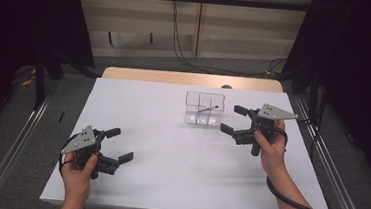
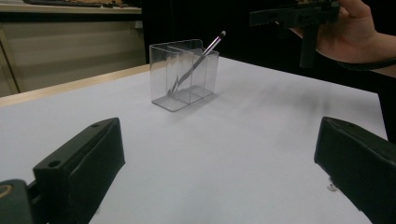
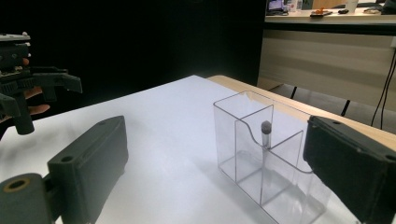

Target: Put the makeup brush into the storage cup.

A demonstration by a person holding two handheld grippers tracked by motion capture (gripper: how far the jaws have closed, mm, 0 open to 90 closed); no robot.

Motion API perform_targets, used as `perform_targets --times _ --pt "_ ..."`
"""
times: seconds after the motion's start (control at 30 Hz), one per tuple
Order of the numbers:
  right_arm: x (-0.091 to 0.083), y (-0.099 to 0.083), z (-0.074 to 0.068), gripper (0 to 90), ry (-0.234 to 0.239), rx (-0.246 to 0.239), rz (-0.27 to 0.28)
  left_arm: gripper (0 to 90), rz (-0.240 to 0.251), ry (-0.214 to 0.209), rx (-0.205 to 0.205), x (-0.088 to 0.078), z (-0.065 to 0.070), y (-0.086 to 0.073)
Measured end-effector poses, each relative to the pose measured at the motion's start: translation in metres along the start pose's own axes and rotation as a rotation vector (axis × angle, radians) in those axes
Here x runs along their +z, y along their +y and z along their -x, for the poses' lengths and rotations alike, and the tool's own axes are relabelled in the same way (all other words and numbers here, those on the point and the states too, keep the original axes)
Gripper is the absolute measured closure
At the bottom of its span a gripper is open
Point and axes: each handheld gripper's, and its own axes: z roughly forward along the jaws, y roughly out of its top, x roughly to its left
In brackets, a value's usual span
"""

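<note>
**Right tongs next to organizer, pen inside, both tongs empty**

Clear organizer (image 1: 204,107) sits on the white counter (image 1: 169,153), far side, right of centre. Pen (image 1: 208,108) is inside it, leaning: tip down in a compartment, capped end up near the rim. From the left gripper view the long axis tilts up and toward the right (image 2: 198,63); from the right gripper view it points almost straight at the camera (image 3: 265,135).

Right tongs (image 1: 233,119): jaws apart, holding nothing, just right of the organizer, open side facing it. Organizer lies dead ahead between the jaws in the right gripper view (image 3: 266,168).

Left tongs (image 1: 119,144): jaws apart, empty, near left part of the counter, well apart from the organizer.

Judgement: right hand is clearly nearer; any grab on the pen goes to it, coming in from the right at the raised end.

Surface: plain white sheet over a wood-edged top, otherwise bare. Room: dark curtains both sides, beige wall and cables at the far end, grey floor.
</note>
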Motion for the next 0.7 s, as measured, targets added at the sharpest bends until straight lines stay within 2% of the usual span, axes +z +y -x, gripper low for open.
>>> perform_targets --times 0.7 --pt "-0.026 -0.015 0.001 6.2 -0.016 0.005 -0.012 1.5 -0.001 -0.004 0.0 0.002 -0.001 -0.001"
